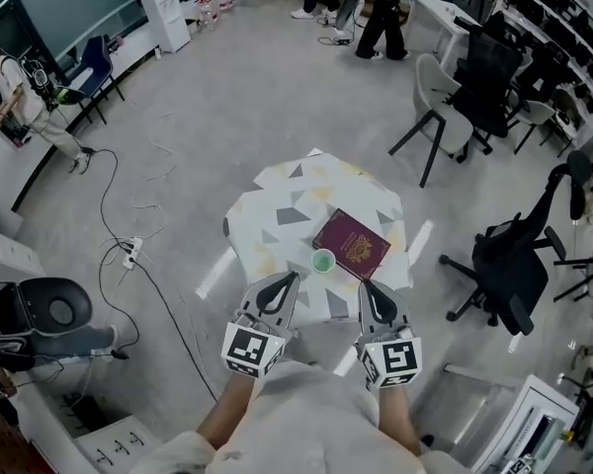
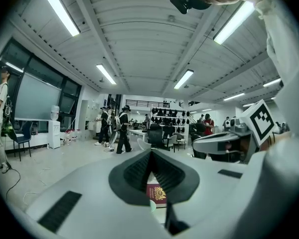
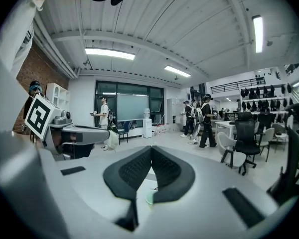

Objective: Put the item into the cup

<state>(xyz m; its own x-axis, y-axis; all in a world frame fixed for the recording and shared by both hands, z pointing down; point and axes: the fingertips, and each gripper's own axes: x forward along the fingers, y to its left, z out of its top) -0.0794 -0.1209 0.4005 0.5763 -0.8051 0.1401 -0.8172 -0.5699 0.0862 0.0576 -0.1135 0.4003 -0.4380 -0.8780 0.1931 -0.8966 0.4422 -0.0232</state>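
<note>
The left gripper (image 1: 289,280) and right gripper (image 1: 366,288) are held clenched on nothing over the table's (image 1: 277,205) near edge. Just beyond, a green cup (image 1: 322,261) is seen beside a maroon booklet (image 1: 352,243)

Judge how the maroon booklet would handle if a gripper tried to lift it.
The booklet lies flat on the table, so its thin edge probably resists pinching. It looks light and likely bends a little. Pushed, it may knock the small cup beside it.
</note>
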